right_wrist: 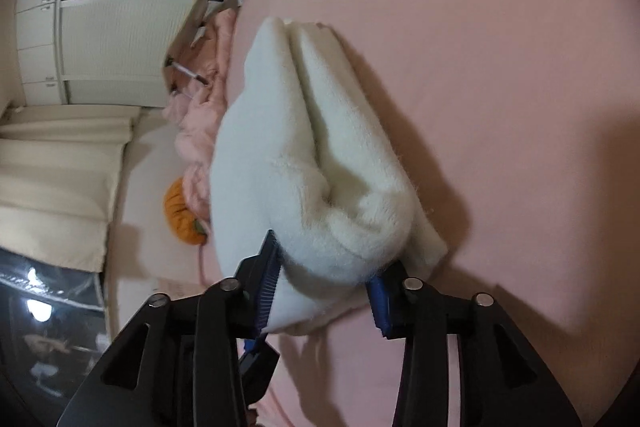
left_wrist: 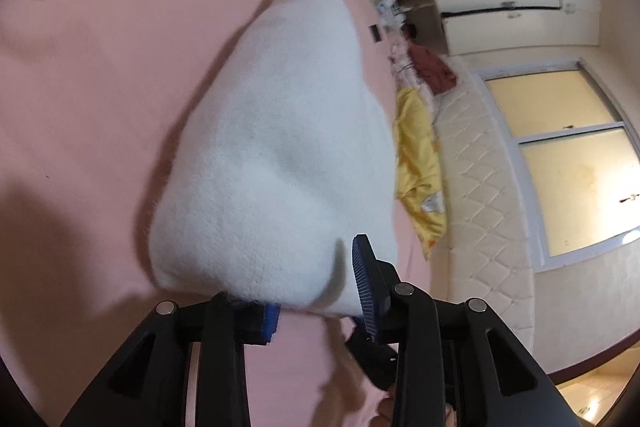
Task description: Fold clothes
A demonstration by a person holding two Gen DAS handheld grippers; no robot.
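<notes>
A thick, fluffy white garment (left_wrist: pixel 272 147) is folded into a bundle above the pink bed sheet (left_wrist: pixel 100 87). In the left wrist view my left gripper (left_wrist: pixel 316 295) is shut on the garment's near edge, with fabric pinched between its blue pads and draped over the left one. In the right wrist view the garment (right_wrist: pixel 304 147) shows two long folded layers, its far end resting on the sheet (right_wrist: pixel 500 27). There my right gripper (right_wrist: pixel 332 255) is shut on the bulky near end, which bulges out between the pads.
Beyond the bed's edge lie a yellow cloth (left_wrist: pixel 416 167), a reddish garment (left_wrist: pixel 432 67) and a quilted cream mattress (left_wrist: pixel 484 195), with a window (left_wrist: pixel 560 147) behind. The right wrist view shows a pink bedding heap (right_wrist: pixel 204 99), an orange cushion (right_wrist: pixel 180 211) and white wardrobes (right_wrist: pixel 100 27).
</notes>
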